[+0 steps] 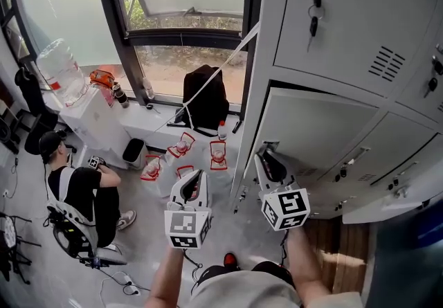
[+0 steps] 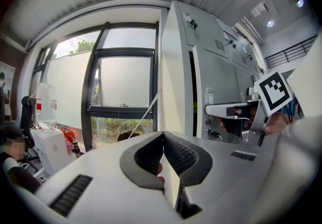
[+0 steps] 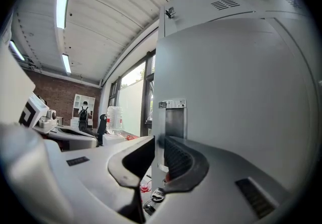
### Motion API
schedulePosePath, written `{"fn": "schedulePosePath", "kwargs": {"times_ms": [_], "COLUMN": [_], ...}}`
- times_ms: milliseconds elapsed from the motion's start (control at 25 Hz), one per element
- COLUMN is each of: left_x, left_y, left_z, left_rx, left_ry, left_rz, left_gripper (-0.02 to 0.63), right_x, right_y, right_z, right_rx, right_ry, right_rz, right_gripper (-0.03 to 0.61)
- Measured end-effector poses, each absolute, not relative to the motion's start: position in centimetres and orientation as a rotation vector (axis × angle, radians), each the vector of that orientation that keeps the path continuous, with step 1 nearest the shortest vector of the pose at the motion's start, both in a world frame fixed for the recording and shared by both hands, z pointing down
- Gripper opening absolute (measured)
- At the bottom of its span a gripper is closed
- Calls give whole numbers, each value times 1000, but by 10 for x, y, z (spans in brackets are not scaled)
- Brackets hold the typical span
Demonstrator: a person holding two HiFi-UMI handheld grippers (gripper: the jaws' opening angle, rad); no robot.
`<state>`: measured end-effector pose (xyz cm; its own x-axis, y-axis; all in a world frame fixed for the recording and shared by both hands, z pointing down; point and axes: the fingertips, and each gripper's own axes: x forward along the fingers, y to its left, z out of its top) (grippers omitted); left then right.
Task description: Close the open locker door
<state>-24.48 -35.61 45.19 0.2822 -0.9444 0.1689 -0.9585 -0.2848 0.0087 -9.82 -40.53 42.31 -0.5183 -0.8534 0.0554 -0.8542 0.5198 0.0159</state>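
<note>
My right gripper [image 1: 266, 156] is the nearer one and is already at the work. Its jaws stand narrow, pinched across the free edge of the locker door [image 1: 315, 130]. In the right gripper view that edge runs upright between them, just under the latch plate [image 3: 172, 104], with the keys [image 3: 153, 195] hanging below. The door's face spreads off to the right of the gripper and its long edge stands vertical. I judge the closing push must go straight ahead, away from me and into the locker bank [image 1: 360, 16], swinging this left-hand edge home. My left gripper [image 1: 196, 176] hangs lower and to the left, well apart from the door, its jaws closed tip to tip on nothing. I cannot see the hinge side, and the inside of the compartment and the catch in the frame are hidden behind the panel. From the head view it is hard to make out how far ajar the door stands.
</note>
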Motion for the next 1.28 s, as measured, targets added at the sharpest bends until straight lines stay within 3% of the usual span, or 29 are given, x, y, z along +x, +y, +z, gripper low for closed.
{"fn": "schedulePosePath", "kwargs": {"times_ms": [1280], "left_x": [-248], "left_y": [-375], "left_z": [455], "left_rx": [2386], "left_ry": [-1836], "left_rz": [215], "left_gripper": [21], "right_x": [-97], "right_y": [-439], "right_z": [423], "right_rx": [1564], "right_ry": [-2637], "right_rz": [-17], "right_gripper": [45]}}
